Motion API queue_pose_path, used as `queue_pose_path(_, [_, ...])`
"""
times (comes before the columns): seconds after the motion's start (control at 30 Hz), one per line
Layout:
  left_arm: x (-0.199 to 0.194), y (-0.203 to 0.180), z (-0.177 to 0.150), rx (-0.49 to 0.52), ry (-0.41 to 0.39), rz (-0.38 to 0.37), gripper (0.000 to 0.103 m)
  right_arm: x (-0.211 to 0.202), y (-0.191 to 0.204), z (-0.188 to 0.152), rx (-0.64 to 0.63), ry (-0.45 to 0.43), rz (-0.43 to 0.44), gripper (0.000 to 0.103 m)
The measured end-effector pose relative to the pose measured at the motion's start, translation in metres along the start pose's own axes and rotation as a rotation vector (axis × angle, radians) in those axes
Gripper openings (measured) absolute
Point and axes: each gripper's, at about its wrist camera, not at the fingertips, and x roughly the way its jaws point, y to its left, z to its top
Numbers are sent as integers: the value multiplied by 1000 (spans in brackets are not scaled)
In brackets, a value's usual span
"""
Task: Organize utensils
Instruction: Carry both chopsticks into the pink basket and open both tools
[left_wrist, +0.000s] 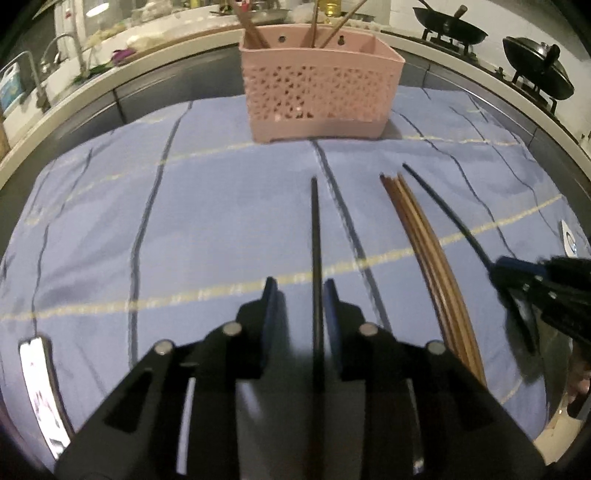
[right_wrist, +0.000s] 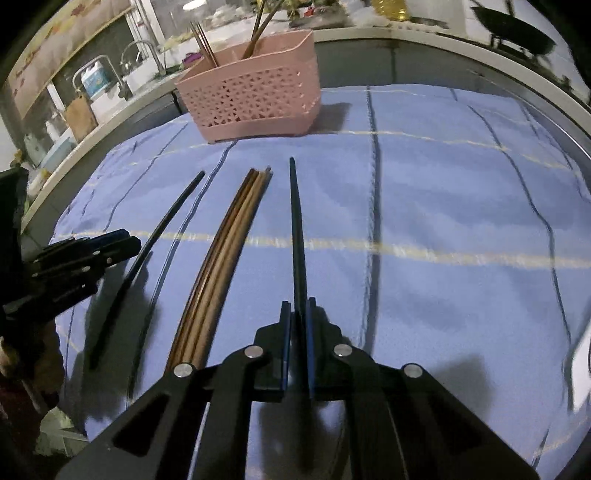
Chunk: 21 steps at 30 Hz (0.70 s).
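The pink perforated basket (left_wrist: 319, 88) stands upright at the far side of the blue striped cloth (left_wrist: 221, 221), close to the cloth's rear edge. It holds several brown chopsticks (left_wrist: 255, 35) standing tilted: a group leans in the left part and others lean in the middle part; the right part cannot be seen into from either view. The basket's dividers are partly visible in the right wrist view (right_wrist: 255, 94). On the cloth, nearer the cameras, lies a bundle of brown chopsticks (left_wrist: 424, 251) side by side and touching, pointing toward the basket. A black chopstick (left_wrist: 315, 240) runs between the fingers of the left gripper (left_wrist: 300, 295); the fingers stand a little apart on either side of it, and contact cannot be confirmed. A second black chopstick (right_wrist: 297, 236) lies beside the bundle on its other side and is clamped between the fingers of the right gripper (right_wrist: 298, 310), which are closed against it. Both black chopsticks point toward the basket. The cloth covers a counter (left_wrist: 480, 107) with a dark surface. Beyond it runs a kitchen worktop with a tap (left_wrist: 70, 48) at left and two black woks (left_wrist: 450, 27) on a stove at right.
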Motion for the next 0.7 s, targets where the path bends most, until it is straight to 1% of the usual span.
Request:
queue_pose_path(0.13, [17, -2, 16, 14, 20, 1, 24, 20, 3, 33, -28, 27, -13, 9])
queue_pose_path(0.2, [24, -3, 21, 26, 32, 9, 24, 28, 4, 46, -42, 42, -2, 9])
queue_pose_path(0.27, [30, -5, 27, 45, 24, 22, 24, 35, 5, 58, -49, 47, 1, 9])
queue_pose_path(0.33, [35, -6, 32, 54, 15, 15, 24, 41, 4, 66, -38, 48, 32, 9])
queue_pose_path(0.37, [37, -6, 35, 54, 9, 3, 22, 43, 3, 69, -36, 50, 43, 9])
queue_pose_path(0.4, [39, -6, 37, 54, 1, -8, 15, 44, 3, 71, -36, 52, 44, 6])
queue_pose_path(0.43, [40, -6, 39, 56, 0, -33, 5, 44, 2, 72, -32, 52, 49, 6])
queue_pose_path(0.5, [40, -5, 42, 42, 13, -52, 5, 40, -1, 71, -5, 43, 79, 5])
queue_pose_path(0.53, [39, -3, 43, 29, 16, -71, 5, 30, -2, 68, 8, 7, 106, 5])
queue_pose_path(0.6, [23, 3, 45, -2, -24, -112, 5, 11, 0, 66, 8, -59, 138, 5])
queue_pose_path(0.63, [13, 5, 47, -9, -52, -125, 5, -6, 2, 64, 1, -115, 166, 5])
queue_pose_path(0.7, [-18, 9, 50, -14, -129, -161, 5, -31, 7, 63, -19, -205, 191, 5])
